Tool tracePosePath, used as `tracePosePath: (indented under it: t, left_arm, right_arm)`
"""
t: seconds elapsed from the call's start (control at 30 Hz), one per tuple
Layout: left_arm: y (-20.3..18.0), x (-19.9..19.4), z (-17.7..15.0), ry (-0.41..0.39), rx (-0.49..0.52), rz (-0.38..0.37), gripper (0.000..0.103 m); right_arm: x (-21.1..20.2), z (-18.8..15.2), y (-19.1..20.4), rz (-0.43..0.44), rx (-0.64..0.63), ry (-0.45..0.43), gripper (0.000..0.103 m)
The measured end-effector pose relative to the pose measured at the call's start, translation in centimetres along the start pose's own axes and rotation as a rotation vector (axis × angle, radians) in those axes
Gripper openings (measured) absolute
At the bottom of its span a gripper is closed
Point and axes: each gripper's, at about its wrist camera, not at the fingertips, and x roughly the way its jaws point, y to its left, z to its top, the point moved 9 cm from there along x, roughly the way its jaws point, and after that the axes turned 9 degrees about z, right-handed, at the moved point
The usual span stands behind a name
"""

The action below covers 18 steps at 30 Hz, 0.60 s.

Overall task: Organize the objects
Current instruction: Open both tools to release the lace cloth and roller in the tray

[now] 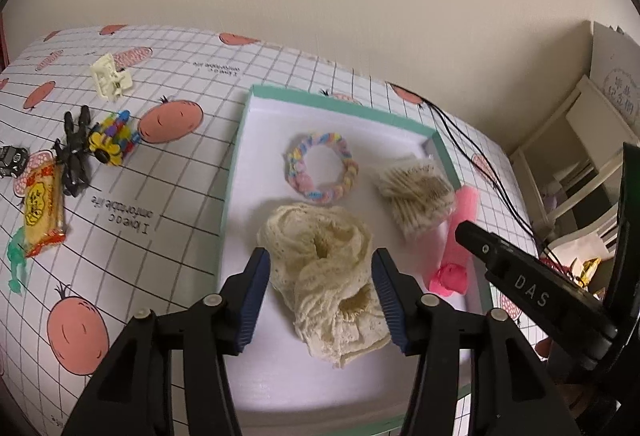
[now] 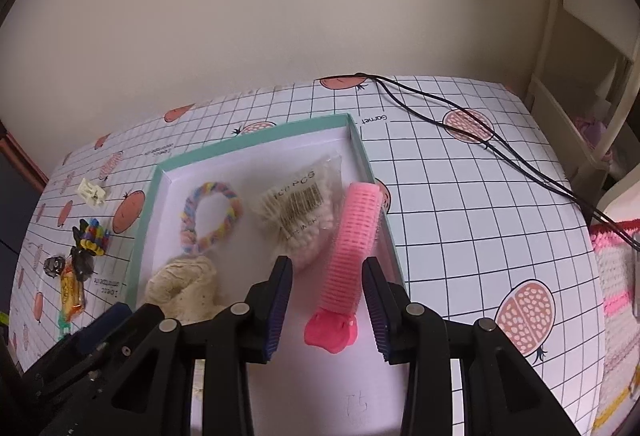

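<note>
The left gripper [image 1: 320, 296] hangs with its blue-padded jaws spread wide on either side of a cream lace scrunchie [image 1: 328, 268], not touching it. The right gripper [image 2: 327, 306] is likewise spread wide, its jaws flanking the near end of a pink mesh hair roller [image 2: 352, 240] with a hot-pink clip end, apart from both sides. Both items lie in a shallow white box with a mint-green rim [image 1: 234, 172], the roller leaning on its right wall. Farther in the box sit a pastel braided hair ring [image 1: 320, 168] and a clear bag of cotton swabs [image 1: 416, 192]. On the grid-patterned fruit tablecloth [image 1: 172, 204] to the left lie a cream claw clip [image 1: 110, 80], a multicoloured beaded toy [image 1: 114, 140], a black clip [image 1: 74, 152], a yellow snack packet [image 1: 42, 210] and a small toy car [image 1: 12, 158]. Black cables [image 2: 472, 128] cross the cloth far right.
</note>
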Motion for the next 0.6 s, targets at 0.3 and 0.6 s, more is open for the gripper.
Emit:
tracePosePath:
  t: [0.3,0.6]
  left_arm:
    - [2.0,-0.5,1.0,-0.062,-0.049,0.040,0.090]
    - [4.6,-0.6,1.6,-0.096,-0.105,0.076,0.103]
  right_arm:
    - [0.7,-0.5,1.1,0.017,-0.037,0.013,0.059]
    - [0.8,-0.7,2.3,0.046,-0.071,0.013,0.094]
